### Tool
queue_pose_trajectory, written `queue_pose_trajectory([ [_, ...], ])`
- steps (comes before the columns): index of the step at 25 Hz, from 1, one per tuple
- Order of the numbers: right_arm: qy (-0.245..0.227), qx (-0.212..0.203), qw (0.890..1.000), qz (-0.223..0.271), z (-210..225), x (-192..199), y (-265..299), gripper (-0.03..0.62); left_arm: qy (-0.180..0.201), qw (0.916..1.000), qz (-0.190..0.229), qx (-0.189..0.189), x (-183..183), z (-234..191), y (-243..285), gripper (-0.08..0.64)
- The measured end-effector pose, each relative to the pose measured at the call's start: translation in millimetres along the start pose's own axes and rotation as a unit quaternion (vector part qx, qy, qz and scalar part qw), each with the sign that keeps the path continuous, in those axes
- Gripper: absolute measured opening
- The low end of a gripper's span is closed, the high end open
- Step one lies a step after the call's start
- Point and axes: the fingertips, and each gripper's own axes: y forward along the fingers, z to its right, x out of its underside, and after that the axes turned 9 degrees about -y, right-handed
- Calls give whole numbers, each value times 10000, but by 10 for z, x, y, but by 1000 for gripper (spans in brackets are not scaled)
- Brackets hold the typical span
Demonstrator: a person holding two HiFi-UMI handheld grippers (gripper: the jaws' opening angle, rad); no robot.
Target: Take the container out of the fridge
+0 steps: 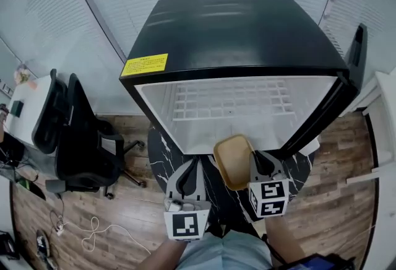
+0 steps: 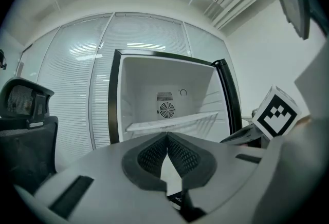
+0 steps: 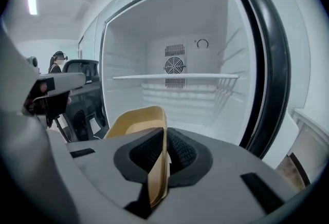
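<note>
My left tool [image 2: 167, 136] is pressed together on nothing, with an office chair [image 1: 74, 139] well off to its left. Just to its right, my right tool [image 3: 164, 141] pinches one wall of the tan container [image 1: 230, 160], which juts ahead of it toward the open fridge [image 1: 235, 27]. The fridge door [image 1: 357, 52] stands swung wide, farther right.

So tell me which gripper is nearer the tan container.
Right. The right gripper is clamped on the rim of the container. The left gripper is shut and empty, off to the container's left, not touching it.
</note>
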Motion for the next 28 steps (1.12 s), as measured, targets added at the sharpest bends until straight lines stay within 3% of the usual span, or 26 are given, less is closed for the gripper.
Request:
queue_pose_trajectory([
  [7,50,269,9985,476,-79,-125,-589,38,130,9989,299,326,-214,194,-298,14],
  [15,16,477,9952,854,-59,-269,-1148,38,144,9975,535,442,-446,423,-583,14],
  [28,-415,287,9882,1450,52,-362,-1973,38,91,9969,771,90,-671,895,-1023,14],
])
